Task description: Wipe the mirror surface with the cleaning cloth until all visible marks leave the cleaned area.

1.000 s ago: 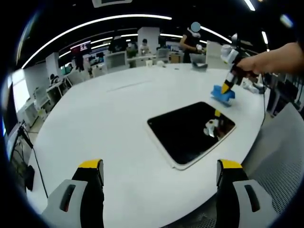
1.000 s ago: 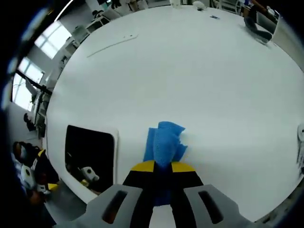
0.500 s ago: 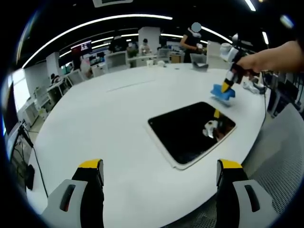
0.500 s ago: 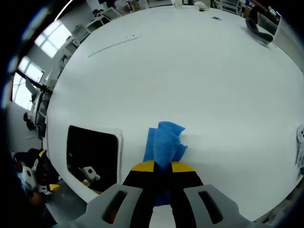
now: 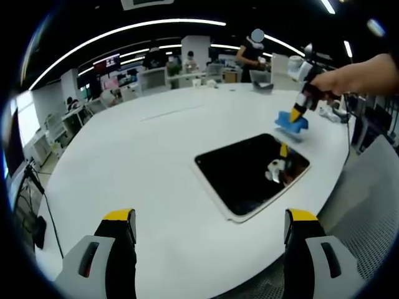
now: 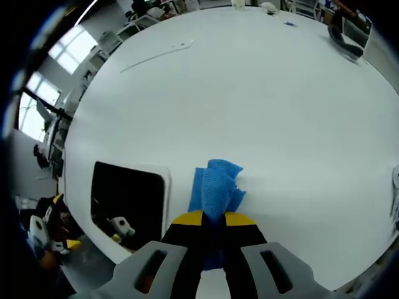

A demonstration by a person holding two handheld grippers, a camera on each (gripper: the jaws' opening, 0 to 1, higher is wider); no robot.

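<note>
A dark rectangular mirror (image 5: pixel 252 172) with a white rim lies flat on the round white table (image 5: pixel 143 156), near its right edge. In the left gripper view my left gripper (image 5: pixel 209 237) stands open above the table's near side, nothing between its jaws. Beyond the mirror, my right gripper (image 5: pixel 297 113), held by a person's hand, is shut on a blue cleaning cloth (image 5: pixel 292 121) hanging just above the table. In the right gripper view that gripper (image 6: pixel 214 219) pinches the blue cloth (image 6: pixel 215 187), with the mirror (image 6: pixel 128 202) to its lower left.
The table (image 6: pixel 262 93) is bare apart from a thin strip (image 6: pixel 156 55) far across and small items at its far edge. Desks, chairs and people stand in the office behind. A perforated grey chair (image 5: pixel 368 218) sits off the table's right edge.
The right gripper's view has shifted slightly, bringing the mirror a bit closer to the cloth. The left gripper is unmoved.
</note>
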